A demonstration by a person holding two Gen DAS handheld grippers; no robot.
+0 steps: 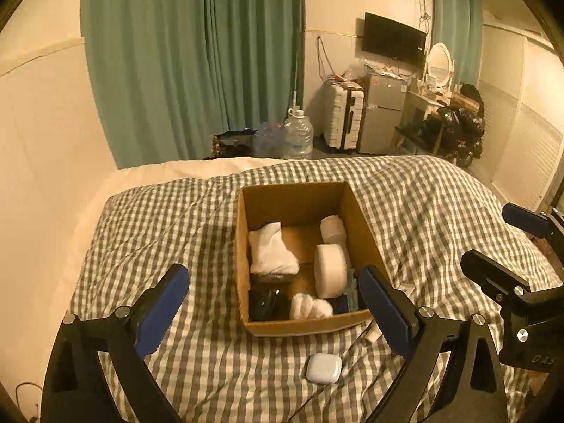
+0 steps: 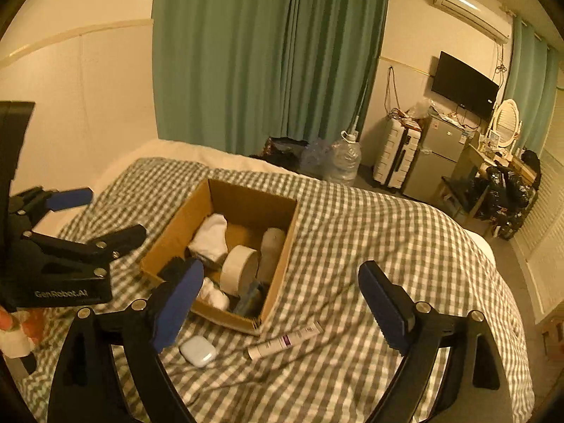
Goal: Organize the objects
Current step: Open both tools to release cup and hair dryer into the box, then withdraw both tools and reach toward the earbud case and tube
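Observation:
An open cardboard box (image 1: 243,246) (image 2: 282,246) sits on the checked bedspread. It holds white cloth (image 1: 271,252), a roll of white tape (image 1: 329,269) (image 2: 239,269), a second pale roll (image 1: 333,229), a black item (image 1: 268,305) and white wads (image 1: 310,308). A white earbud case (image 1: 323,368) (image 2: 197,350) lies on the bed just in front of the box. A white tube (image 2: 283,340) lies beside it to the right. My left gripper (image 1: 275,310) is open and empty above the box's near edge. My right gripper (image 2: 282,306) is open and empty above the tube.
The checked bedspread (image 1: 176,229) (image 2: 387,246) covers the bed, with a wall on the left. Beyond the bed's far edge are green curtains (image 1: 194,53), a water jug (image 1: 299,134), a white suitcase (image 1: 343,118), a small fridge (image 1: 382,112) and a dressing table.

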